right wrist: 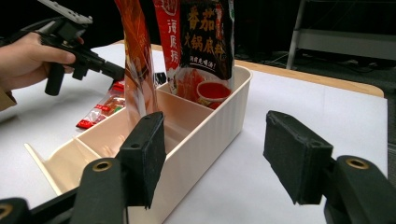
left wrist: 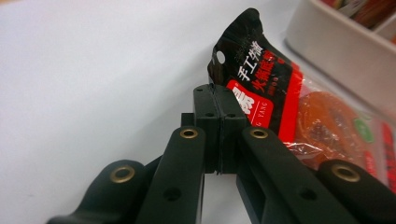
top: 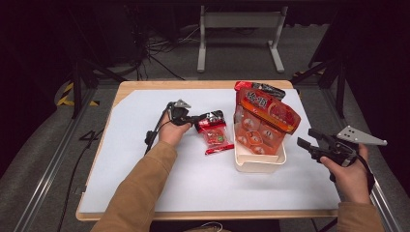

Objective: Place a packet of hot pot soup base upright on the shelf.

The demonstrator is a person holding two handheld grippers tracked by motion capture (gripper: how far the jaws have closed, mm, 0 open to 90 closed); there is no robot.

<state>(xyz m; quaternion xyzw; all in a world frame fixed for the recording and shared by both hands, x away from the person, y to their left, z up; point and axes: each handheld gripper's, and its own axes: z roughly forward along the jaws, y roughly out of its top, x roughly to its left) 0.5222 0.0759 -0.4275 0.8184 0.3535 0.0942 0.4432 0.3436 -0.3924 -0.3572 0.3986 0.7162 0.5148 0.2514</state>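
1. In the high view, the left gripper (top: 197,119) is reaching across the white table sheet (top: 145,145) and meeting the black top edge of a small red-and-black clear plastic sauce packet (top: 213,134), which is lying flat just left of the cream plastic divided bin (top: 258,162).
2. The left gripper view is showing what the overhead camera cannot resolve: the left gripper (left wrist: 217,100) is pinching the packet (left wrist: 266,93) with its two black pads pressed together on the black header strip, next to the round hang hole, and the header is tilting up off the sheet (left wrist: 93,70).
3. That same view is also revealing white characters printed on the header and an orange block inside the clear part of the pouch, with the wall of the bin (left wrist: 336,51) sitting blurred just beyond.
4. The right gripper (top: 312,141) is hovering to the right of the bin in the high view, touching nothing.
5. The right gripper view is showing the right gripper (right wrist: 212,154) with its jaws standing wide and nothing between them, pointing at the ribbed side of the bin (right wrist: 205,135).
6. From this low angle the bin's inner dividers are appearing, along with tall red and orange printed pouches (right wrist: 201,42) standing upright in the far compartments.
7. Farther off in that view, the person's left hand (right wrist: 28,58) is gripping its tool, and the packet (right wrist: 105,109) is lying on the sheet behind the bin.
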